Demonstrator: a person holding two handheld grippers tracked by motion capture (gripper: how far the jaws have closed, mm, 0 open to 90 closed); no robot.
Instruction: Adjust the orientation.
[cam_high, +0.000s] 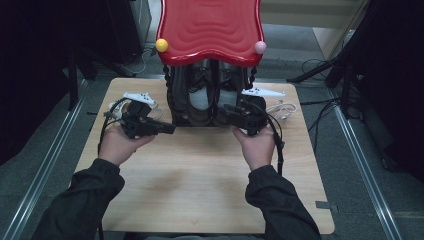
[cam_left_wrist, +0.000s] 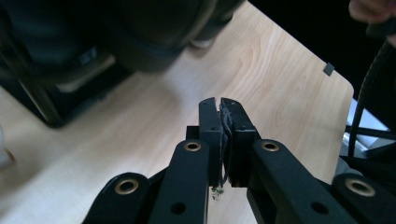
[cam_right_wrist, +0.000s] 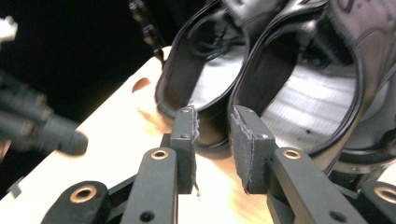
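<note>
Nearest, over the light wooden tabletop (cam_high: 200, 175): left gripper (cam_left_wrist: 219, 105) clenched pad against pad, nothing caught between, tips above bare wood. From the high view, same left gripper (cam_high: 171, 129) aimed sideways at the lower left corner of the black open-frame rack (cam_high: 172, 100), close to it but apart.

Right gripper (cam_right_wrist: 212, 116) partly spread, gap clear, nothing pinched. Just ahead of its tips: the pair of black leather shoes (cam_right_wrist: 261, 88), heels toward the pads, openings facing out, side by side in the rack. Left pad in line with one heel, right pad in line with the other, so the gap straddles the seam between the two. In the high view, right gripper (cam_high: 226, 108) right beside the shoes (cam_high: 215, 95); contact not clear.

Likely step in hand: taking one shoe by its heel collar. To do it well:
- Settle on one shoe; shift sideways off the seam.
- Spread a little wider, then slip one pad inside the collar and one outside.
- Bite low enough on the stiff heel wall before clenching; a soft lining edge would probably slip.
- Draw straight back along the sole, no twist.
- Keep the clenched left gripper near the frame to steady it if the rack drags.

Farther, above the shoes: glossy red wavy plastic top (cam_high: 210, 25), yellow ball (cam_high: 161, 45) and pink ball (cam_high: 260, 47) at its front corners.
</note>
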